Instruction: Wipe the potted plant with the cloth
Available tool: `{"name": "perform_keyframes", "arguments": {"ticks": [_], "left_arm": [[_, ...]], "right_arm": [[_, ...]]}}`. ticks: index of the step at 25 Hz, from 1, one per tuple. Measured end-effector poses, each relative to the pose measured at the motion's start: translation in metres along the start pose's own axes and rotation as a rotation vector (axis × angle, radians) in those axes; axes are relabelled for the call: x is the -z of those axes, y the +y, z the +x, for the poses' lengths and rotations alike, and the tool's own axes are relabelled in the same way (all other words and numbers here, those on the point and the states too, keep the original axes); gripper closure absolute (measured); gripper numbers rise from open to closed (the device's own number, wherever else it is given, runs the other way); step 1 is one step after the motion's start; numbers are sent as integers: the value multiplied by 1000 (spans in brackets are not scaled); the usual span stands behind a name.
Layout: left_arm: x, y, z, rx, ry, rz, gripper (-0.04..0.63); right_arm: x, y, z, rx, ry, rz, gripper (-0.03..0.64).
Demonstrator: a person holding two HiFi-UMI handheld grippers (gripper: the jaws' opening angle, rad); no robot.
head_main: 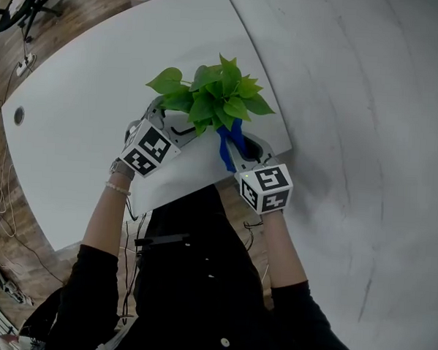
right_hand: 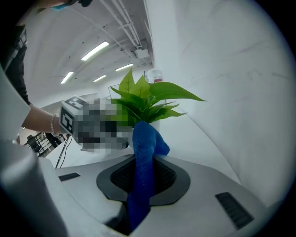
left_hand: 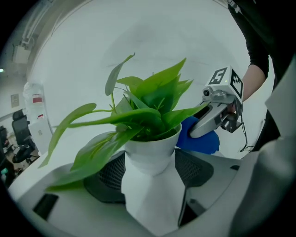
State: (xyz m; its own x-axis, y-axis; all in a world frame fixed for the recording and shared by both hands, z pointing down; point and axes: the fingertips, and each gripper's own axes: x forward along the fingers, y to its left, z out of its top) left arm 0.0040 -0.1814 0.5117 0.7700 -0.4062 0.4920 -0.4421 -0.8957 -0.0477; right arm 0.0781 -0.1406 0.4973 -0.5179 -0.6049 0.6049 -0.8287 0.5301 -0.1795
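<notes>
Left tongs [head_main: 174,124]: pads sit against both sides of the white pot [left_hand: 150,148] just below its rim, and I read that as a clamp. The potted plant [head_main: 216,97] stands between my two tongs, near the table [head_main: 99,91] corner, with the leaves [left_hand: 138,115] overhanging both.

Handling, my guess: the pot is small, light and smooth, so it's slippery and top-heavy under the foliage. Hold the body under the rim, never the stems. The leaves are thin and floppy and will crease or tear if dragged, so wipe from stem to tip with light pressure.

Right tongs [left_hand: 196,129]: pinched on the blue cloth [right_hand: 141,176]. It's limp, with its free end bunched up ahead of the tips, just beside the pot rim. Whether it's touching, I can't tell.

In the way: low leaves between cloth and pot, my left tongs right across from the cloth, and the table edge close under the right tongs. There's a white wall [head_main: 367,142] off to the right of them. Well left of the left tongs are a cable grommet [head_main: 18,115] and an office chair [head_main: 23,3], neither an issue.
</notes>
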Motion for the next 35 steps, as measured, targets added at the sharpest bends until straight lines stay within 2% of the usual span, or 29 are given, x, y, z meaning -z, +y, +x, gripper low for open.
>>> {"name": "perform_keyframes", "arguments": {"ticks": [6, 15, 20, 23, 27, 35], "left_arm": [[-4, -2, 3, -75, 21, 18, 261], [-2, -5, 2, -262, 57, -123, 268], [-2, -5, 1, -337, 74, -186, 272], [-2, -6, 2, -351, 74, -195, 272], [-1, -6, 3, -346, 72, -191, 273], [0, -4, 3, -352, 75, -187, 276]], "right_arm": [[-10, -23, -2, 80, -41, 112, 528], [-30, -51, 21, 102, -79, 76, 528], [-50, -77, 36, 128, -130, 128, 528], [-58, -80, 47, 113, -144, 141, 528], [-67, -68, 58, 46, -171, 147, 528], [-54, -52, 42, 4, -175, 131, 528]]}}
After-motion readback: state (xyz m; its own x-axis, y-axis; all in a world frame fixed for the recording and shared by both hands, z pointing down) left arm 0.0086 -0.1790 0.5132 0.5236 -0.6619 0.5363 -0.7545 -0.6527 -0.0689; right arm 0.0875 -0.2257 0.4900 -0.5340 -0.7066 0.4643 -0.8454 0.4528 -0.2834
